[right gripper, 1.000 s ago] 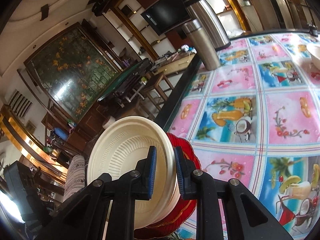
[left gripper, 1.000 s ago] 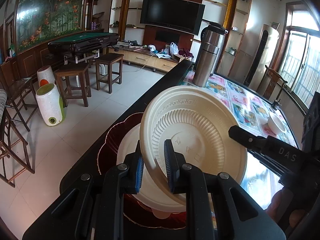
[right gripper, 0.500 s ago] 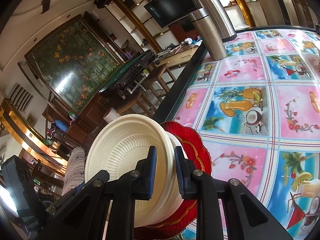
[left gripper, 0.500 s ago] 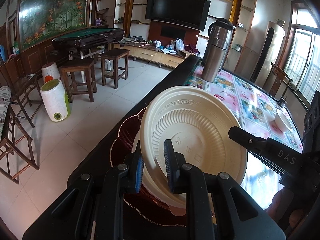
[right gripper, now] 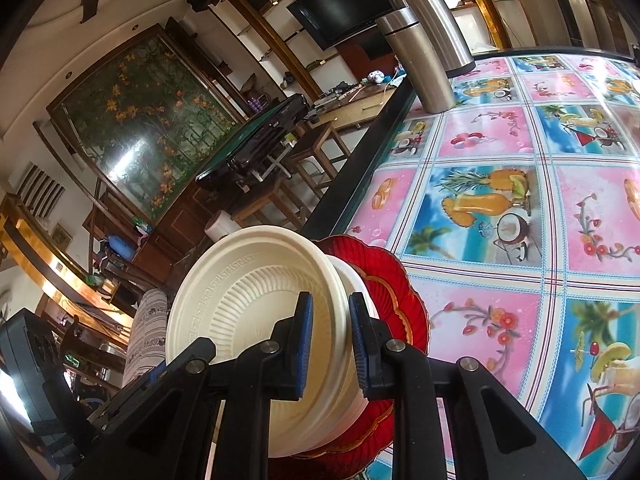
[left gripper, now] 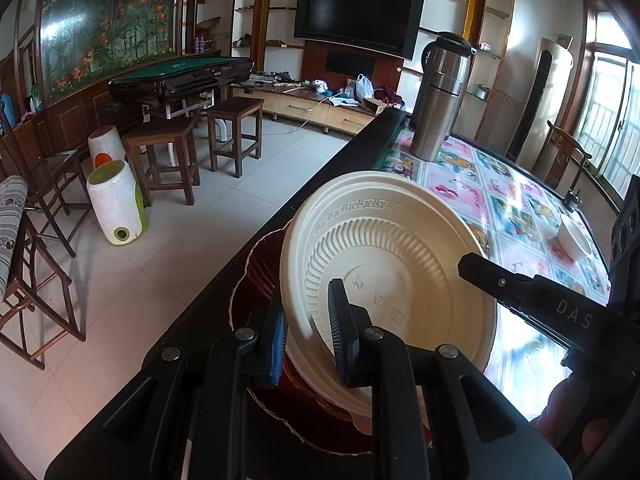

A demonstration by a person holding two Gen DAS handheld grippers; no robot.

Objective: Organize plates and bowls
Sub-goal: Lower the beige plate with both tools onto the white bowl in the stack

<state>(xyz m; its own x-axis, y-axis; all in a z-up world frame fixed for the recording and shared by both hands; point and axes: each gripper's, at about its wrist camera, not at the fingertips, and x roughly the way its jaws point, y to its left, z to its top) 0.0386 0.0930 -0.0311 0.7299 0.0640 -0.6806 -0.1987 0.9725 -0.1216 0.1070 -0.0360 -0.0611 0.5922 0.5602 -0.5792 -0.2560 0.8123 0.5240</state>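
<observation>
A cream plastic plate (left gripper: 388, 280) with a ribbed well hangs tilted over a stack at the table's near edge. My left gripper (left gripper: 306, 320) is shut on its near rim. My right gripper (right gripper: 328, 320) is shut on the opposite rim and shows in the left wrist view as a black finger (left gripper: 520, 284). The same cream plate (right gripper: 248, 304) fills the lower left of the right wrist view. Below it lie white plates (left gripper: 320, 392) on scalloped red plates (left gripper: 256, 276), also seen as red plates (right gripper: 400, 300). A small white bowl (left gripper: 574, 238) sits far right.
A steel thermos (left gripper: 438, 100) stands at the far end of the table, on a tablecloth (right gripper: 500, 200) with fruit pictures. The table's dark edge (left gripper: 344, 160) runs along the left, with a tiled floor, wooden stools (left gripper: 160, 156) and a chair (left gripper: 36, 264) beyond it.
Both grippers keep their hold on the cream plate. The plate has risen a little off the stack, so more of the red plates shows beneath it.
</observation>
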